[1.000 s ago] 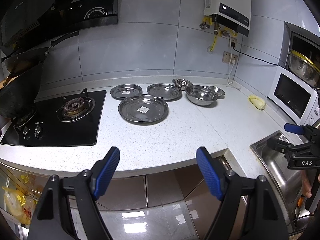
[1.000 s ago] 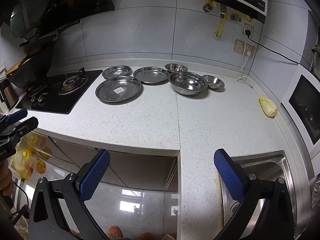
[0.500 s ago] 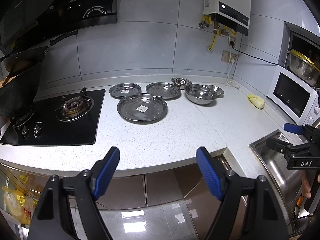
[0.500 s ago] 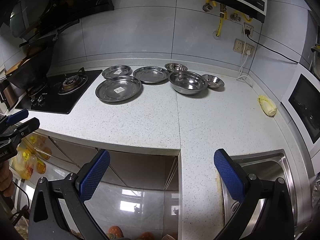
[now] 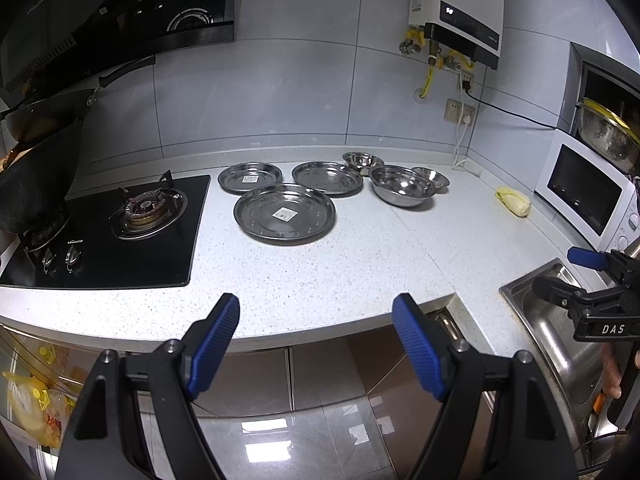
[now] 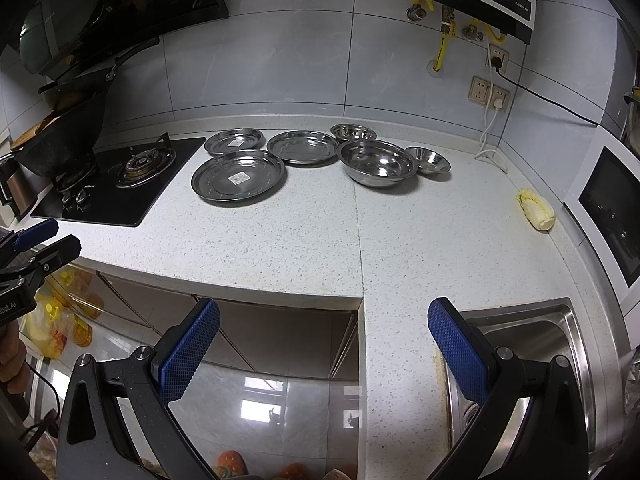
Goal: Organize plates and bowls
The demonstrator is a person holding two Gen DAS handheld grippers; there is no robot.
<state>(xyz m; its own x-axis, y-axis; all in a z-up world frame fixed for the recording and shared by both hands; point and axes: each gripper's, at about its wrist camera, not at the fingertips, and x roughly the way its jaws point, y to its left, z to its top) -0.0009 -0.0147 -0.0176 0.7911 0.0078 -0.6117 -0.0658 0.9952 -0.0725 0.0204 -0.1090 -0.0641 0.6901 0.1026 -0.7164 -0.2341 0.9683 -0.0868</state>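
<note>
Left gripper (image 5: 316, 344) hangs wide open and empty off the counter's (image 5: 320, 280) front edge; right gripper (image 6: 324, 344) likewise spread wide, holding nothing, near the sink (image 6: 560, 320). Out on the counter beside the stove (image 5: 120, 232): a big plate (image 5: 285, 214) in front, two smaller plates (image 5: 249, 177) (image 5: 327, 176) behind it, then a large bowl (image 5: 402, 186) with two small bowls (image 5: 362, 160) (image 5: 432, 176) alongside.
</note>
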